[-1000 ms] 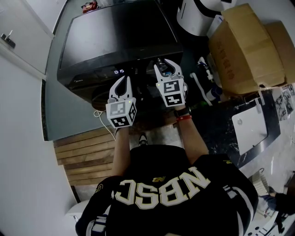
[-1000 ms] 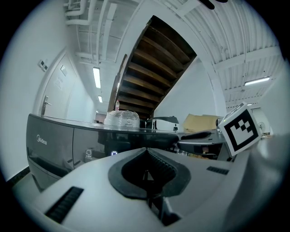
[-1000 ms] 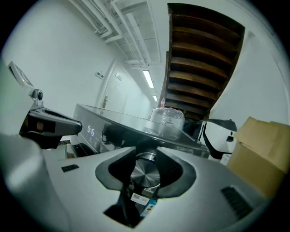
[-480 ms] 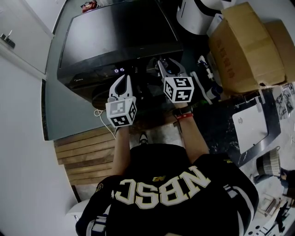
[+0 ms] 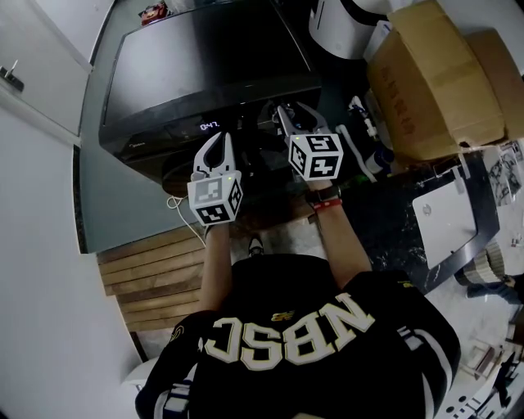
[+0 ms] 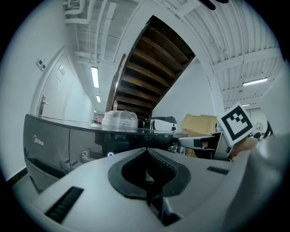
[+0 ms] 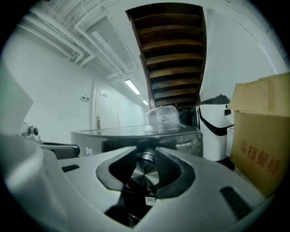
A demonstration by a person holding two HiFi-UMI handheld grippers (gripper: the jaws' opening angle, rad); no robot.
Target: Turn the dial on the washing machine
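The dark washing machine (image 5: 205, 57) stands in front of me, its lit display (image 5: 210, 126) showing white digits. My right gripper (image 5: 289, 111) reaches level onto the control panel. In the right gripper view its pads (image 7: 168, 168) sit on both sides of the round silver dial (image 7: 145, 174). The jaws have just been closing, with the dial between them and gripped. My left gripper (image 5: 218, 141) hangs level in front of the machine's front, left of the dial. Its tips (image 6: 146, 149) meet with nothing between them.
Cardboard boxes (image 5: 434, 82) and a white bin (image 5: 344, 24) stand right of the machine. A clear plastic-wrapped bundle (image 7: 164, 115) sits on the lid. Wooden slats (image 5: 151, 270) lie on the floor at lower left. A white door (image 5: 33, 82) is at far left.
My right gripper has rolled clockwise on the dial, its marker cube turning with it. The display digits have changed. The left gripper has stayed still.
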